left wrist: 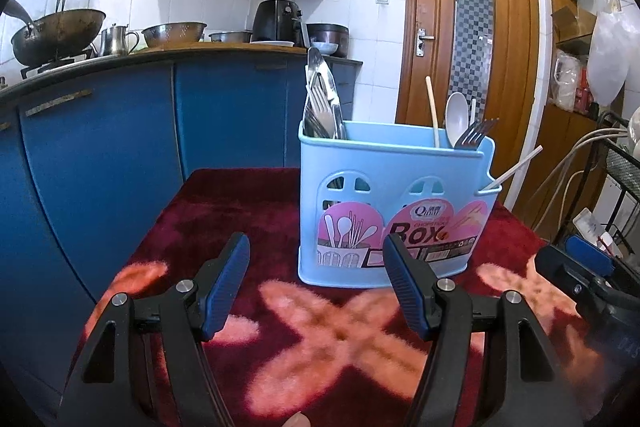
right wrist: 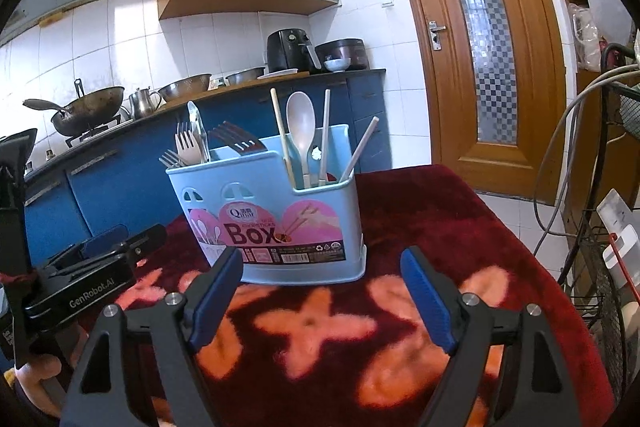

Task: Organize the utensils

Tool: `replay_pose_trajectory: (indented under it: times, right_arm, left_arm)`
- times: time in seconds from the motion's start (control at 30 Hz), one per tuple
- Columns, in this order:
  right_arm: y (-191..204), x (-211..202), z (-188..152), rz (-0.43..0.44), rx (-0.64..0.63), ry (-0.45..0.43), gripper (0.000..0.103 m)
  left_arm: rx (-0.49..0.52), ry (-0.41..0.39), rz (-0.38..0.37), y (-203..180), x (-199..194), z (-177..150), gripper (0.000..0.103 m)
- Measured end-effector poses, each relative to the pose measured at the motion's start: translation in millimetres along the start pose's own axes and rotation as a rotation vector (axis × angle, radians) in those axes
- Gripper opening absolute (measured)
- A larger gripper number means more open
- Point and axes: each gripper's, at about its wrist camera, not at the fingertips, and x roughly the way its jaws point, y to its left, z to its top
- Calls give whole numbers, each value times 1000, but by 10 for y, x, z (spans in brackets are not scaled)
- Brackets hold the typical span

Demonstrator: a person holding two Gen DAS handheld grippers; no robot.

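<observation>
A kitchen with blue cupboards sits behind a worktop [right wrist: 460, 227] covered in red cloth. Both the left hand-held gripper [left wrist: 316, 287] and right hand-held gripper [right wrist: 322, 299] are wide and empty. Just ahead, the blue box [right wrist: 280, 223] keeps forks [right wrist: 188, 147] apart from the spoon [right wrist: 301, 123] and chopsticks [right wrist: 280, 131].

Both wrist views low, near, facing utensil box [left wrist: 394, 203]; shared.
</observation>
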Motion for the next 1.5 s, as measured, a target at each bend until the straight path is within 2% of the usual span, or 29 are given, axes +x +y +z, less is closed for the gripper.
replay_pose_trajectory:
  times: [1.5]
  right_arm:
    - [-28, 25, -19, 2, 1, 9, 86]
  left_arm:
    - [-1, 2, 1, -15, 24, -21, 70]
